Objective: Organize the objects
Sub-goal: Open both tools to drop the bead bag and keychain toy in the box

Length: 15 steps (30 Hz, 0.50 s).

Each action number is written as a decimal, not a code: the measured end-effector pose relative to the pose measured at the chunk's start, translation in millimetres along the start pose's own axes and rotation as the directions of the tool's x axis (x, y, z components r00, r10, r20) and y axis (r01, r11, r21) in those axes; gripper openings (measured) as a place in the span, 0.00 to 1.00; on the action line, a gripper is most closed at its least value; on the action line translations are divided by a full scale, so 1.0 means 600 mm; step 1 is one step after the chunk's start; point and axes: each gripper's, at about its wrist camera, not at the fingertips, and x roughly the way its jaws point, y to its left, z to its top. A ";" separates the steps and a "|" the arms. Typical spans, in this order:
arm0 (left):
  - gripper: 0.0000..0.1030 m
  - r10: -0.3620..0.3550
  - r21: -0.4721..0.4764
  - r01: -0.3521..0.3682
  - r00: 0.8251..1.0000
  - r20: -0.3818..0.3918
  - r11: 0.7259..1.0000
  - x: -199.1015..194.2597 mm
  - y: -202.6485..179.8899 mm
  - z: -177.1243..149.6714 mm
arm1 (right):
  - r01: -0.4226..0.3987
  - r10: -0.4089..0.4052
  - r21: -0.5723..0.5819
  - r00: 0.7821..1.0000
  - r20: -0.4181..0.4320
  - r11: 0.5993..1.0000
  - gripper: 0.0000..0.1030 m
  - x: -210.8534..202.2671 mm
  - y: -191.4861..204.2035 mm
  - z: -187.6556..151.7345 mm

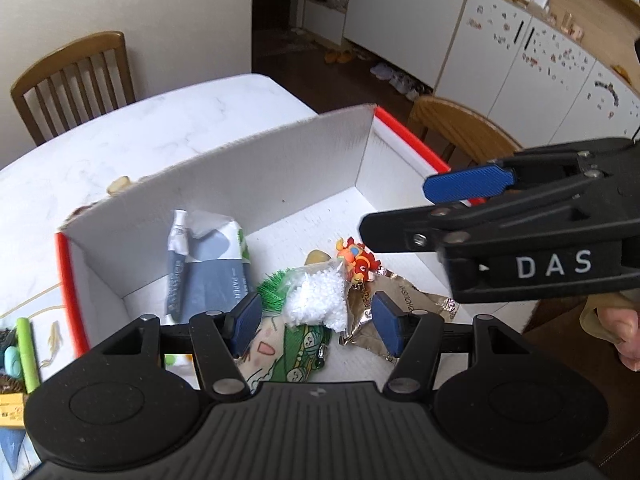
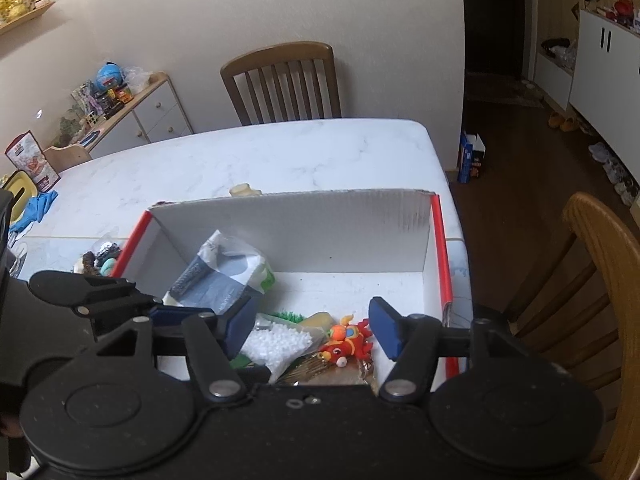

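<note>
A white cardboard box with red edges (image 1: pixel 260 176) (image 2: pixel 320 232) stands on the marble table. Inside lie a grey-blue tissue pack (image 1: pixel 216 264) (image 2: pixel 224 272), a bag of white beads (image 1: pixel 316 300) (image 2: pixel 276 344), a red dragon toy (image 1: pixel 358 260) (image 2: pixel 348 344), a foil wrapper (image 1: pixel 400 304) and a patterned cloth (image 1: pixel 288 356). My left gripper (image 1: pixel 316 320) is open and empty above the box's near side. My right gripper (image 2: pixel 312 330) is open and empty over the toy and beads; it also shows in the left wrist view (image 1: pixel 444 204).
Small items lie on the table left of the box: a green stick (image 1: pixel 28 352), a yellow box (image 1: pixel 12 412), a blue cloth (image 2: pixel 36 206). Wooden chairs stand at the far side (image 2: pixel 284 80) and at the right (image 2: pixel 600 280). A pale object (image 2: pixel 244 190) lies behind the box.
</note>
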 end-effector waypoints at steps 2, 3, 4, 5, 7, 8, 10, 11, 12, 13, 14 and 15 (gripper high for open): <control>0.58 0.003 -0.015 -0.003 1.000 0.020 1.000 -0.013 0.003 0.000 | -0.001 0.001 -0.009 1.000 0.010 1.000 0.61 -0.010 0.006 -0.001; 0.58 0.005 -0.024 -0.005 1.000 0.028 1.000 -0.021 0.005 -0.001 | -0.004 0.004 -0.012 1.000 0.013 1.000 0.61 -0.015 0.009 -0.002; 0.58 0.006 -0.030 -0.005 0.999 0.037 1.000 -0.029 0.006 -0.001 | -0.006 0.006 -0.015 1.000 0.018 1.000 0.61 -0.020 0.012 -0.003; 0.58 0.005 -0.034 -0.004 0.999 0.048 0.999 -0.039 0.008 -0.003 | -0.008 0.008 -0.019 1.000 0.022 1.000 0.61 -0.025 0.016 -0.004; 0.58 0.005 -0.040 -0.002 0.998 0.066 0.999 -0.053 0.012 -0.004 | -0.012 0.013 -0.029 0.999 0.030 1.000 0.61 -0.035 0.024 -0.006; 0.58 0.002 -0.043 0.002 0.997 0.073 0.999 -0.060 0.014 -0.006 | -0.012 0.013 -0.034 0.999 0.034 0.999 0.61 -0.040 0.028 -0.007; 0.58 0.001 -0.048 0.004 0.996 0.087 0.999 -0.078 0.019 -0.012 | -0.011 0.013 -0.042 0.999 0.042 0.999 0.61 -0.049 0.037 -0.011; 0.58 -0.002 -0.049 0.006 0.996 0.093 0.999 -0.086 0.023 -0.014 | -0.014 0.016 -0.045 0.999 0.044 0.999 0.61 -0.053 0.042 -0.012; 0.58 -0.002 -0.049 0.007 0.995 0.099 0.999 -0.094 0.026 -0.017 | -0.016 0.018 -0.046 0.999 0.046 0.999 0.61 -0.057 0.046 -0.014; 0.58 -0.001 -0.048 0.006 0.995 0.105 0.999 -0.101 0.029 -0.019 | -0.017 0.020 -0.049 0.999 0.048 0.999 0.61 -0.060 0.051 -0.015; 0.58 0.000 -0.045 0.005 0.994 0.111 0.999 -0.108 0.032 -0.023 | -0.017 0.020 -0.050 0.998 0.052 0.999 0.61 -0.063 0.056 -0.017; 0.58 0.001 -0.043 0.004 0.993 0.116 0.999 -0.116 0.035 -0.026 | -0.018 0.021 -0.052 0.998 0.056 0.999 0.61 -0.067 0.060 -0.018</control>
